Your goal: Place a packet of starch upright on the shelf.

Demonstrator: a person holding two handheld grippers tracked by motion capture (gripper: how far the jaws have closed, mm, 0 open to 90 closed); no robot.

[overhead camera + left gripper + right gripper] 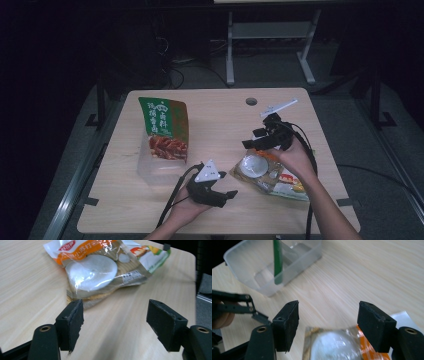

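A clear-fronted snack bag (pixel 267 175) with orange print and a round white cake inside lies flat on the wooden table (pixel 220 115), right of centre. My left gripper (pixel 226 197) sits just left of it, open, pointing at the bag (pixel 100 272) with nothing between its jaws (pixel 115 325). My right gripper (pixel 252 139) hovers above the bag's far end, open, with the bag (pixel 332 345) below its jaws (pixel 328 325) and not touched. A green and red bag (pixel 165 127) stands upright in a clear plastic container (pixel 160 165) on the left.
The clear container (pixel 269 265) with the green bag's edge (pixel 277 260) lies beyond the right gripper's jaws, and the left gripper's frame (pixel 237 305) shows at that view's left. A cable hole (pixel 251 101) is near the table's far edge. Cables trail from both grippers.
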